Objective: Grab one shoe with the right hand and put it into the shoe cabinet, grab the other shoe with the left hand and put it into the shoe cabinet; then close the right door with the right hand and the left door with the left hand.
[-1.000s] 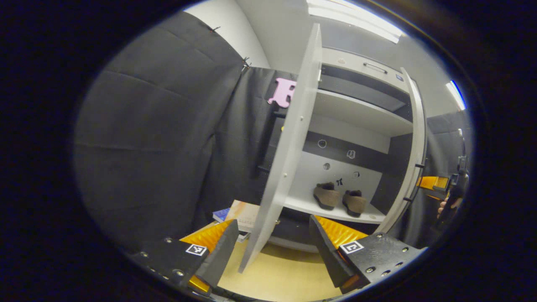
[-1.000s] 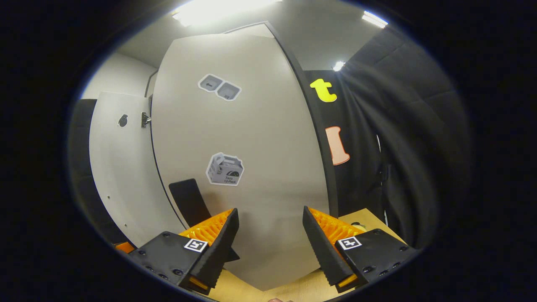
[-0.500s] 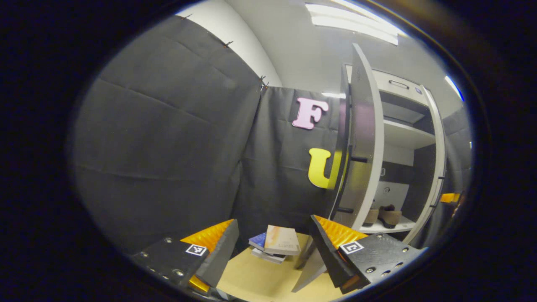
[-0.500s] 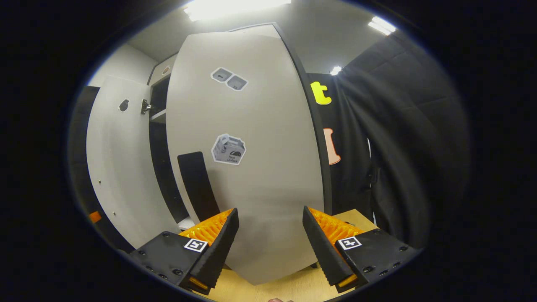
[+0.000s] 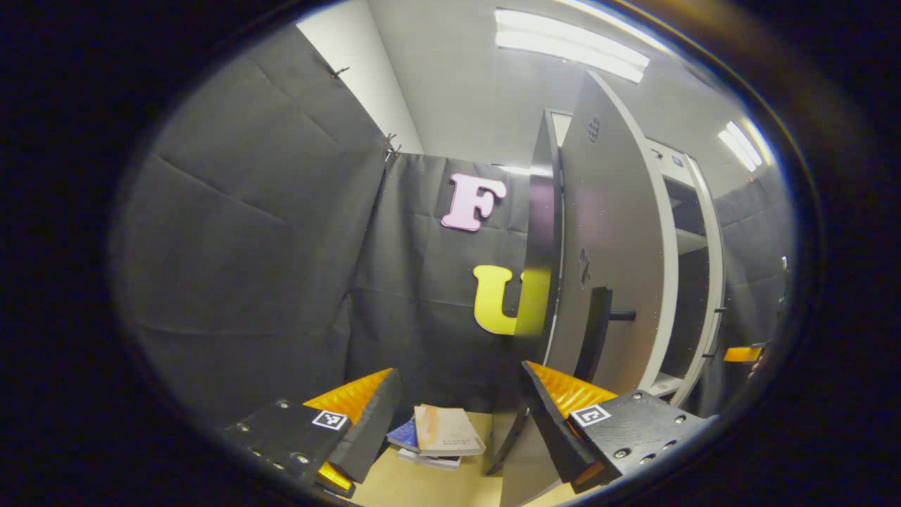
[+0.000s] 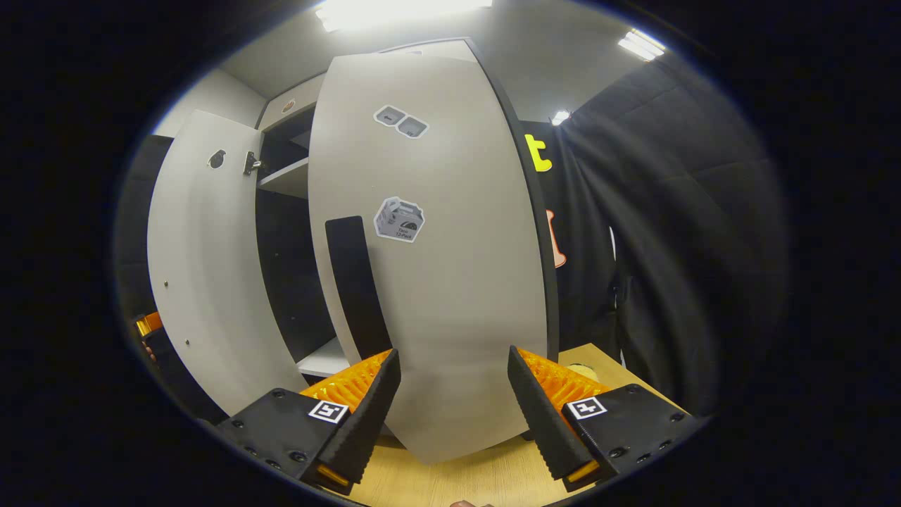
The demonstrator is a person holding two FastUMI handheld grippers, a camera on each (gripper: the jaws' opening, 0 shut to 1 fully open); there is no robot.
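In the left gripper view, the left gripper (image 5: 457, 408) sits at the bottom of the frame with its fingers spread apart and nothing between them. Past the gap, low in the centre, a small stack of paperback books (image 5: 436, 440) lies on the pale wooden desk (image 5: 394, 486) against the black cloth wall. Right of centre stands the tall grey shoe cabinet (image 5: 693, 232), and its grey left door (image 5: 612, 246) with a black bar handle (image 5: 595, 334) is seen nearly from the outside, swung partway across the opening. The door hides most of the interior; a thin strip of white shelf (image 5: 665, 384) shows at its lower right edge, and the shoes cannot be seen. At the far right edge of the frame a small part of the other gripper (image 5: 742, 353) appears beside the right door's edge.

In the right gripper view, the right gripper (image 6: 454, 405) is at the bottom, its fingers also apart and empty. Directly ahead, filling the centre, is the grey right door (image 6: 450, 282) carrying stickers and a black vertical handle (image 6: 355, 282). Left of it the dark cabinet opening shows, then the inner face of the left door (image 6: 204, 282) at the left of the frame. The bottom of the right door hangs just above the desk.
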